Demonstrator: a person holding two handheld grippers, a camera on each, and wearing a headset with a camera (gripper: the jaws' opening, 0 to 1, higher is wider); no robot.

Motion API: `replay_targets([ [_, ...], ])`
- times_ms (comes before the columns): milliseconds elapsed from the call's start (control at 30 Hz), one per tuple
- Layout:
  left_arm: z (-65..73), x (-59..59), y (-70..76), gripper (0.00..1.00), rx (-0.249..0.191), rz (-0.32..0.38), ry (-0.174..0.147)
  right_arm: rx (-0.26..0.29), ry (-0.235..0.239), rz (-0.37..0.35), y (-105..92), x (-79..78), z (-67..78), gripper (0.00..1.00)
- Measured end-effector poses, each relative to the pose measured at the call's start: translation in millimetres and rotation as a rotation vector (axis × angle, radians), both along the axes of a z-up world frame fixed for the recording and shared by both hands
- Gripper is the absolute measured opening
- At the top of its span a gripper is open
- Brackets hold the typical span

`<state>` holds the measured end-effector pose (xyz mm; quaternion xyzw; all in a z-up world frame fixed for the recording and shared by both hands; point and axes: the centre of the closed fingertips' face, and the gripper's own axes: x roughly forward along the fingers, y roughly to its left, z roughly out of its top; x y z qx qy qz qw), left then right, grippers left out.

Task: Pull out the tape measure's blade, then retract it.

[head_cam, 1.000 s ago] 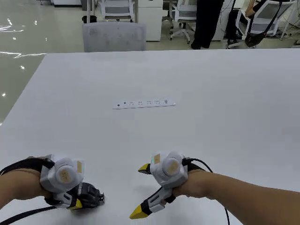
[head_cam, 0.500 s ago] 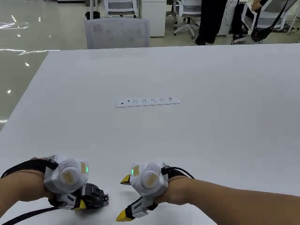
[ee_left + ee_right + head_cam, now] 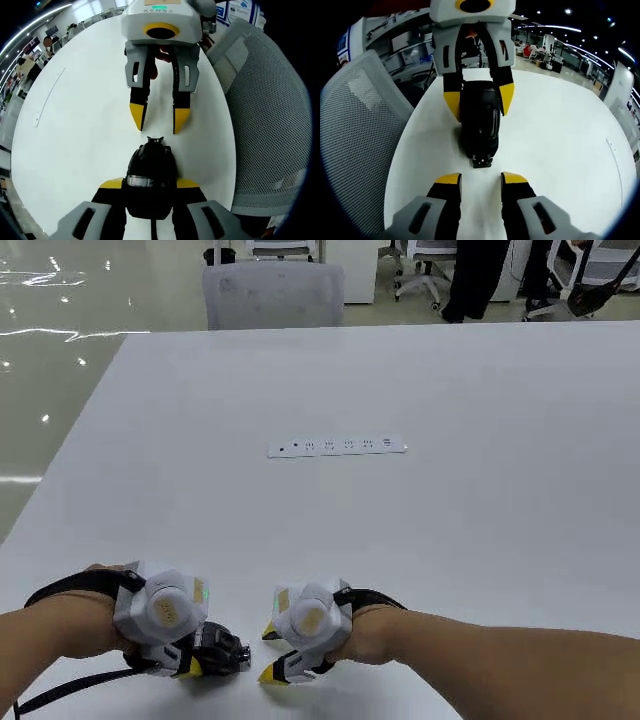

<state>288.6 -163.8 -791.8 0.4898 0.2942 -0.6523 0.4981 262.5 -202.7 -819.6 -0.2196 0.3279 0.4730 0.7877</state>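
A black tape measure [image 3: 222,652] rests on the white table [image 3: 450,510] near its front edge, with my left gripper [image 3: 192,667] shut on its body. In the left gripper view the tape measure [image 3: 150,175] sits between my yellow fingertips [image 3: 113,184], its blade tab [image 3: 155,141] pointing away. My right gripper [image 3: 268,653] stands open just to the right, facing the tab. In the right gripper view its fingertips [image 3: 448,179] flank the tab [image 3: 482,161] without touching it, and the tape measure [image 3: 479,122] lies ahead. No blade is out of the case.
A white power strip [image 3: 337,446] lies in the middle of the table. A grey chair [image 3: 273,295] stands at the far edge, with office chairs and a person's legs [image 3: 478,275] behind. A mesh chair back [image 3: 265,115] is close behind the front edge.
My right gripper has moved left, up to the tape measure's tab, still open. My left gripper has kept its hold in place. The head camera has tilted down and shifted.
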Motion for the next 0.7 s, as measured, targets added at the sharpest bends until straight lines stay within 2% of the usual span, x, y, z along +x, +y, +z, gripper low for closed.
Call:
replay_targets([
  [67,-0.1,0.5,-0.1,0.31,-0.010,0.006,0.008,0.012,-0.009,-0.014,4.8,6.8,0.4,0.24],
  [133,-0.3,-0.1,-0.1,0.32,-0.012,0.012,0.011,0.027,-0.003,-0.011,11.3,7.5,0.2,0.25],
  [233,-1.3,-0.2,-0.2,0.32,-0.008,0.002,-0.003,0.029,0.001,-0.002,17.9,7.3,-1.6,0.25],
  [300,-2.2,0.1,-0.1,0.31,-0.005,-0.002,-0.015,0.022,-0.035,0.015,21.6,11.4,-1.3,0.22],
  [367,-1.9,0.7,-0.5,0.32,-0.001,-0.005,-0.016,0.041,-0.003,-0.005,20.1,11.5,-0.6,0.21],
  [567,-1.9,1.5,-1.0,0.32,-0.003,-0.008,-0.003,0.026,0.001,0.012,17.6,9.1,-0.7,0.20],
  [633,-2.1,1.5,-1.2,0.32,-0.009,-0.006,0.001,0.026,0.024,-0.001,15.4,7.5,-2.2,0.18],
  [700,-2.2,0.9,-1.3,0.32,-0.011,-0.005,-0.002,0.031,0.028,-0.012,13.9,7.9,-1.4,0.16],
])
